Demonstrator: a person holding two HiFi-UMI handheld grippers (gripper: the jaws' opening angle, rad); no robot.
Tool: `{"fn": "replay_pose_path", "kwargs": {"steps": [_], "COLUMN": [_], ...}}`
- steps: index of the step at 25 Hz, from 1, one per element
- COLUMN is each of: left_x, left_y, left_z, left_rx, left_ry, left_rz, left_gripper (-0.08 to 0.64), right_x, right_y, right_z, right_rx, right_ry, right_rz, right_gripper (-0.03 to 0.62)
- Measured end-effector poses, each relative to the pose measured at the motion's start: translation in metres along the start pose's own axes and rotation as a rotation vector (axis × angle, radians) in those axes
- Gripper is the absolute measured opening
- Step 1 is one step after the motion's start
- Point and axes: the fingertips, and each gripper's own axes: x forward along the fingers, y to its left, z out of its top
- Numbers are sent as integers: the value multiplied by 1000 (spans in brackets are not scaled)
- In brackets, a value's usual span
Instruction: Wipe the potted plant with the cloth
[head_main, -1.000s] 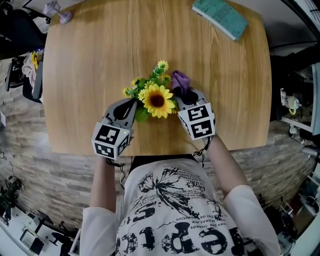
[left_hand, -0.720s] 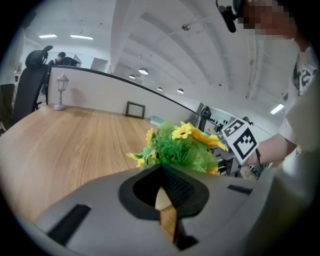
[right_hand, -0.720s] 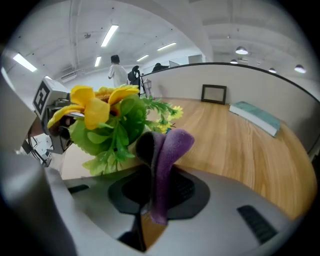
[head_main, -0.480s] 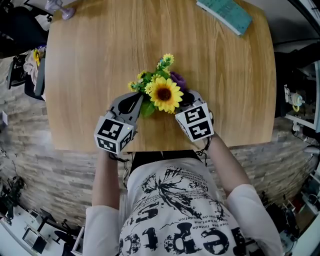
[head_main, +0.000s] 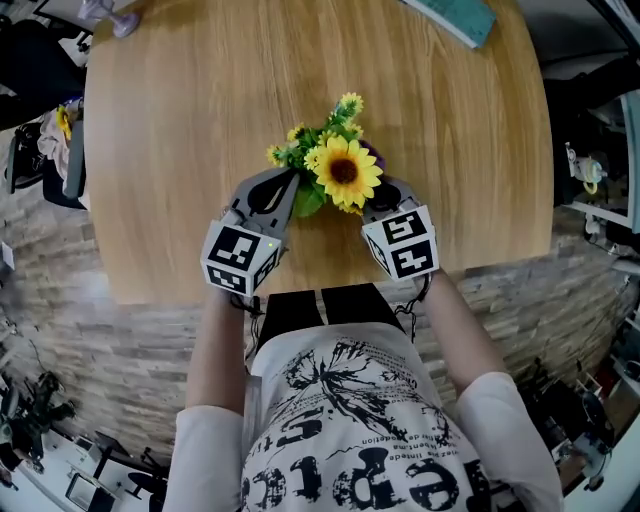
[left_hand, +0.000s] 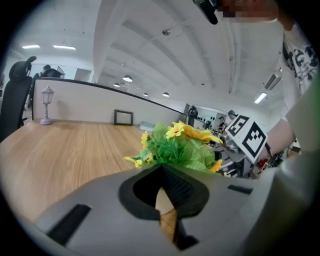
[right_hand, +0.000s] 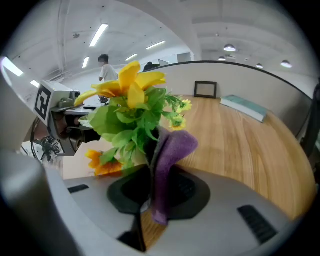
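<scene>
Mid-wipe: right gripper (head_main: 378, 197) clamps the cloth (right_hand: 169, 155) at the plant (head_main: 343, 170), left gripper (head_main: 289, 183) shut empty beside it; next, probably stroke the leaves (right_hand: 125, 122).

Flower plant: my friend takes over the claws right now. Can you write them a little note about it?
Left claw: shut, nothing in it, tips right at the plant.
Right claw: shut on the purple cloth, right beside the plant.
Plant: stands on the table near the front edge, between the two claws.
Done: the cloth is in the claw and at the plant. How much is wiped doesn't show.
Left: wipe the plant all round.
</scene>
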Motion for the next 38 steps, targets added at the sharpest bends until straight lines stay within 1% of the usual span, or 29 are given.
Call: {"fn": "replay_pose_path", "kwargs": {"steps": [8,11,13,15,19,26,31,35,38], "left_x": [2,4,5,4,4,3,3,3,3], "left_y": [1,-2,-4,-4,-4,-5,-5,-7,-8], "left_z": [1,0,1,1,1,1,1,0,0], "left_rx": [28,61,93,106,121,136,157,143,126], "left_ry": [-22,-22,-24,-33,-57,-68,-55,-45,-43], "left_rz": [-67,-99,-122,-146,-191,-234,-257,-291,-305], "left_gripper": [2,3,2,2,2,3,3,3,3], "right_x": [-4,-5,-5,-5,-3,3,11,14,17], "right_y": [17,24,31,39,53,83,104,113,125], "right_z": [-14,-17,-18,-20,-22,-19,-1,5,7], "right_rx": [100,137,175,207,226,244,239,259,227], "right_ry": [-24,-21,-26,-38,-43,-43,-42,-50,-40], "right_rz": [-102,-141,-156,-165,-185,-157,-126,-103,-72], "right_gripper": [80,80,81,81,83,83,84,84,83]}}
